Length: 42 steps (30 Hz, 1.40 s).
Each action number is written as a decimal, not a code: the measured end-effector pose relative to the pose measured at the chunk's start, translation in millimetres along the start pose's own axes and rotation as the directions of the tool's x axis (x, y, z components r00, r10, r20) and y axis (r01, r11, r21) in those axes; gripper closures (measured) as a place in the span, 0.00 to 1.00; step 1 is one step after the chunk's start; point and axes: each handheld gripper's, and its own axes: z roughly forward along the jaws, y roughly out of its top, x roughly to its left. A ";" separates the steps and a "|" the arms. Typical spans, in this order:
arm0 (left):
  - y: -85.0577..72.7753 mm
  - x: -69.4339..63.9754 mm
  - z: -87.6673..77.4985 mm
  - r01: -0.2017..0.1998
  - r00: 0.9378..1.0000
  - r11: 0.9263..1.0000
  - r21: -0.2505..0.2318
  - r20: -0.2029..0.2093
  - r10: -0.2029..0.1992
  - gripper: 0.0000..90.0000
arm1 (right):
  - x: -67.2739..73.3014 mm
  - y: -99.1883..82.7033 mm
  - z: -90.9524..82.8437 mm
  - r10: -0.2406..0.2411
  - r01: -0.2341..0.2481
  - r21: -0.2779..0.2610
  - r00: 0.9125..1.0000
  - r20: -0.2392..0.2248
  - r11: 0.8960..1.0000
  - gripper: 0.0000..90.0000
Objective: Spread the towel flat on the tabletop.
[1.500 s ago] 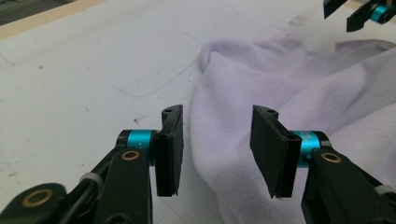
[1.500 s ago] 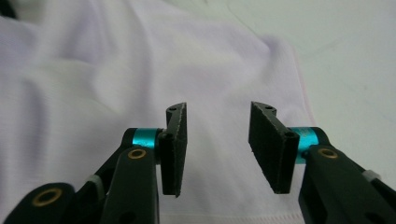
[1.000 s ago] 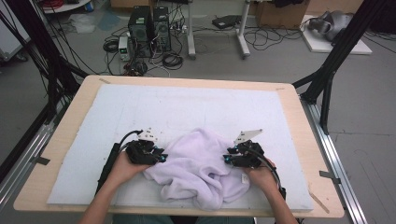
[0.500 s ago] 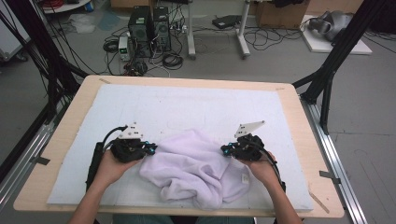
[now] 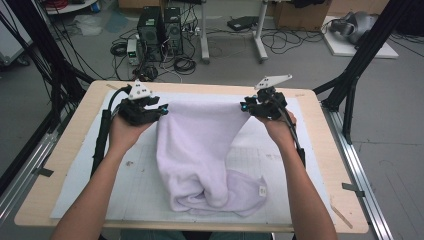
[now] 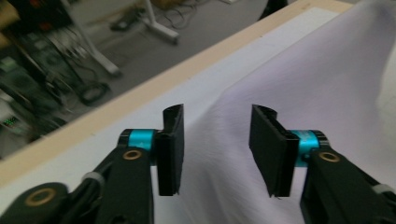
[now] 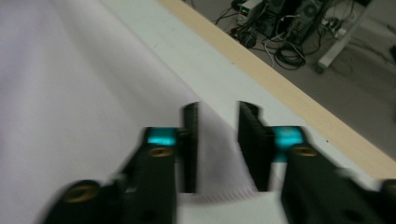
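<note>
Two grippers are up over the table, and both have just been opening their jaws. In the left gripper view, the left gripper (image 6: 217, 111) has a clear gap between its black pads. The towel (image 6: 303, 70) runs through that gap and to the right, but neither pad presses on it. The right gripper (image 7: 218, 108) has a narrower gap with a blurred fold of cloth in it, and it is likewise not clamped.

In the high view the pale lilac towel (image 5: 200, 145) hangs as a broad sheet from the upper middle of the frame. Its lower end lies bunched on the white mat (image 5: 135, 185), low and centre, near the front edge of the wooden table (image 5: 60, 150).

This looks like spreading the towel flat, at the moment of release. To do it well, both top corners should drop together, level and well apart, toward the far side of the mat, so the sheet lands without a twist. The bunched lower end will probably need pulling out afterwards.
</note>
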 end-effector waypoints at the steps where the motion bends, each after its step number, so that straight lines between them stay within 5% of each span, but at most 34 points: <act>1: -2.1 2.7 4.5 0.017 1.000 1.000 0.017 0.020 -0.017 0.60 | 0.0 0.0 0.0 0.000 0.000 0.000 1.000 0.000 1.000 0.72; 5: -29.8 1.7 11.8 0.028 0.998 0.997 0.076 0.054 -0.033 0.58 | -2.1 -25.6 16.5 0.054 -0.050 0.061 0.997 -0.058 0.997 0.64; 8: -63.1 -5.2 13.8 0.045 0.994 0.991 0.126 0.093 -0.057 0.58 | 10.1 -45.2 20.1 0.054 -0.046 0.076 0.993 -0.110 0.996 0.64; 12: -82.3 -11.4 11.1 0.058 0.991 0.989 0.135 0.109 -0.073 0.58 | 26.5 -57.9 18.8 0.028 -0.016 0.078 0.988 -0.151 0.997 0.63; 15: -96.0 -18.0 6.7 0.063 0.989 0.988 0.142 0.127 -0.081 0.57 | 52.6 -72.1 12.0 0.003 0.008 0.051 0.975 -0.223 0.999 0.61; 23: -115.0 -39.7 -13.5 0.018 0.983 0.988 0.151 0.179 -0.045 0.53 | 92.7 -94.4 4.0 -0.051 0.073 0.055 0.943 -0.329 0.996 0.56; 26: -125.4 -46.7 -17.0 0.011 0.979 0.986 0.168 0.199 -0.044 0.52 | 112.1 -104.6 3.7 -0.061 0.092 0.062 0.918 -0.391 0.994 0.56; 28: -133.0 -51.0 -16.4 0.012 0.976 0.983 0.184 0.213 -0.051 0.55 | 121.5 -108.2 7.1 -0.072 0.111 0.073 0.910 -0.408 0.991 0.56; 30: -138.1 -54.4 -11.5 -0.023 0.974 0.972 0.234 0.226 -0.031 0.60 | 129.4 -111.2 13.7 -0.079 0.128 0.088 0.903 -0.422 0.988 0.56; 32: -143.6 -58.1 -7.4 -0.041 0.971 0.970 0.240 0.239 -0.018 0.65 | 132.3 -112.5 18.1 -0.085 0.139 0.098 0.901 -0.424 0.986 0.57; 33: -146.0 -59.8 -6.1 -0.033 0.974 0.974 0.224 0.225 -0.019 0.71 | 138.6 -114.7 29.0 -0.097 0.171 0.139 0.900 -0.425 0.976 0.57; 37: -145.6 -58.2 -5.0 -0.026 0.972 0.976 0.217 0.235 -0.026 0.85 | 142.9 -116.2 39.8 -0.112 0.196 0.154 0.895 -0.431 0.969 0.67; 39: -144.1 -59.7 -4.4 -0.037 0.973 0.975 0.217 0.231 -0.014 0.94 | 142.6 -115.6 40.5 -0.104 0.187 0.150 0.892 -0.440 0.971 0.86; 42: -140.1 -59.1 -5.0 -0.039 0.975 0.978 0.206 0.221 -0.008 0.96 | 138.4 -111.8 34.9 -0.123 0.192 0.125 0.899 -0.421 0.973 0.95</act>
